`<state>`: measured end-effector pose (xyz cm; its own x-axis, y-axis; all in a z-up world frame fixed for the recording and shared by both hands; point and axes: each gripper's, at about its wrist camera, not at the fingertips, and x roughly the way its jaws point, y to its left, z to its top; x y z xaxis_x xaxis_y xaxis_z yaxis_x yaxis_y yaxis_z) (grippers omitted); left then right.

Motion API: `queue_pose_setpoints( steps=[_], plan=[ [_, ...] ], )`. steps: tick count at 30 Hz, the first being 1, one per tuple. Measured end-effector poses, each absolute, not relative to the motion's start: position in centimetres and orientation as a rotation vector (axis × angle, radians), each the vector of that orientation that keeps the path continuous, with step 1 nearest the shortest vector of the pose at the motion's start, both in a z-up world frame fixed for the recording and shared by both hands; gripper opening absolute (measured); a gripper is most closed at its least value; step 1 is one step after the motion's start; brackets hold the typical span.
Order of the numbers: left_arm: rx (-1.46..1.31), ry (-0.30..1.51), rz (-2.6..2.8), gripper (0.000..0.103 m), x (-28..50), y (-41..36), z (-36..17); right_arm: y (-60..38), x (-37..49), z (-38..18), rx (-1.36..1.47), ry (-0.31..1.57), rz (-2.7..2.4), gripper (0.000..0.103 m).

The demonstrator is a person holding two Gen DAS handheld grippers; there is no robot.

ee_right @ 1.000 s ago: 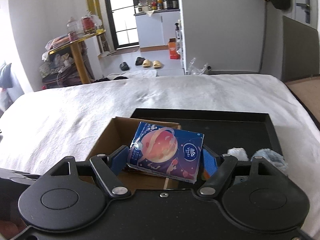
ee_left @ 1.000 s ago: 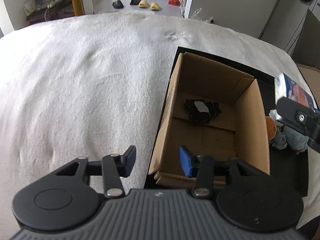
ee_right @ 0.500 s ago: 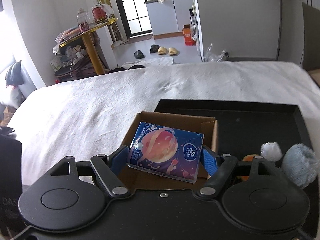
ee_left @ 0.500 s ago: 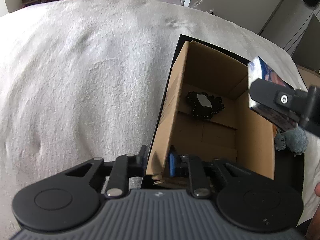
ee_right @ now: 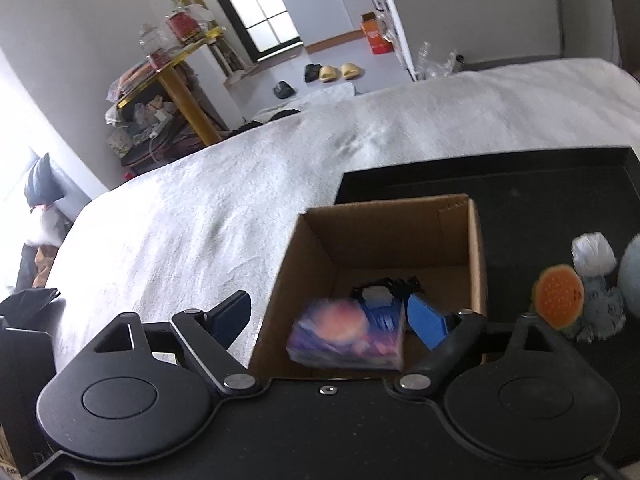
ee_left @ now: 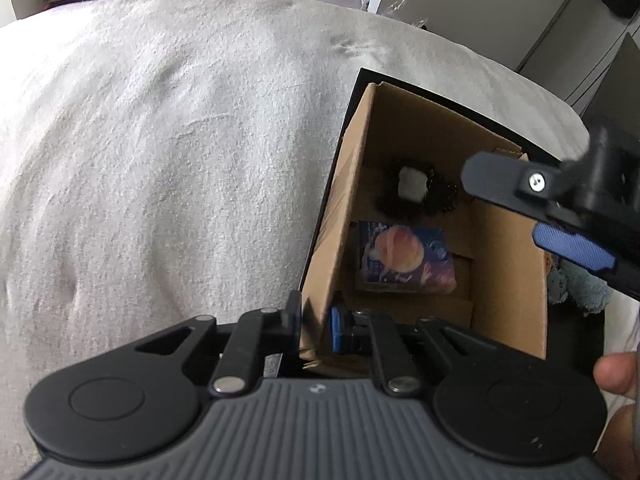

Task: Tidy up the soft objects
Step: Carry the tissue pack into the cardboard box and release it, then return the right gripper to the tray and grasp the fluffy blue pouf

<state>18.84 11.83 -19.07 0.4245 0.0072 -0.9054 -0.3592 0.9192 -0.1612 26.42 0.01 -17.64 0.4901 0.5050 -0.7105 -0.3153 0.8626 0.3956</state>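
- My left hand-held gripper (ee_left: 316,322) pinches the near left wall of the cardboard box (ee_left: 332,216), one finger outside, one inside; this grip steadies the box and should stay firm.
- Ahead of it, inside the box, the tissue pack (ee_left: 404,256) lies on the floor, just nearer than the black fuzzy item (ee_left: 436,196).
- My right hand-held gripper (ee_right: 326,320) hangs over the box with fingers spread and nothing between them; the tissue pack (ee_right: 348,340) appears blurred below, so I judge it released.
- To its right, on the black tray (ee_right: 520,184), wait the orange plush (ee_right: 558,296) and grey-blue plush (ee_right: 604,308); lift clear of the rim before reaching.
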Motion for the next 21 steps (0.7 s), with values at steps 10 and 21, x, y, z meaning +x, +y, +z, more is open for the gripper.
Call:
queue_pose_setpoints(
  steps=[10,21],
  plan=[
    [-0.275,1.099,0.269,0.017,18.4,10.5,-17.9,-3.6,25.2,-17.1,0.245,0.905,0.457,0.085],
    [-0.124,1.049,0.324,0.032,17.9,8.2,-16.4,-9.3,23.7,-17.8,0.251,0.862,0.386,0.085]
  ],
)
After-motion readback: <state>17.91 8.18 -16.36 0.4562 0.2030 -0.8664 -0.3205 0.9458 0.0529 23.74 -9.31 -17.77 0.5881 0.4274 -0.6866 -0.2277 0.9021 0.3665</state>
